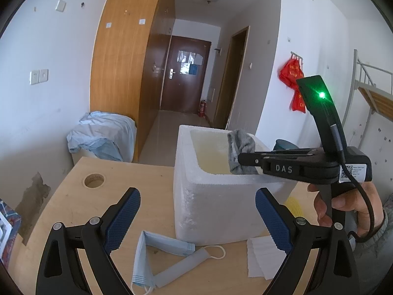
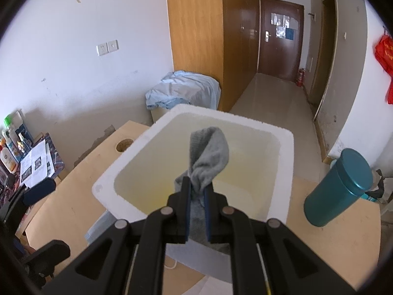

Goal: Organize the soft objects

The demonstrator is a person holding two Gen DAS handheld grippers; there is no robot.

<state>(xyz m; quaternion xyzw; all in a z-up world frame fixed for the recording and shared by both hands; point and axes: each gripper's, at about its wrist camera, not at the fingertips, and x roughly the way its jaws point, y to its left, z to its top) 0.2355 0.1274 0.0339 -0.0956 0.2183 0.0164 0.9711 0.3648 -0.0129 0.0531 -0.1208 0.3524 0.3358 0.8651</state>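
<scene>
Sock [image 2: 208, 157], grey, limp and light, sits bunched between the right gripper's [image 2: 196, 191] narrowly parted pads above the white foam box [image 2: 285, 172]; whether they press it I cannot tell; it would handle best pinched at a thick fold; the left gripper [image 1: 197, 216] hangs wide open over face masks [image 1: 147, 260] on the desk [image 1: 73, 209].

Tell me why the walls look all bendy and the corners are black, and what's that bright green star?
Both wrist views use fisheye lenses, so straight walls curve and the corners go black. In the left wrist view, the green star is glare from a lamp on the right gripper, which holds the gray sock. In the right wrist view, daylight is even and the sock is sharp.
</scene>
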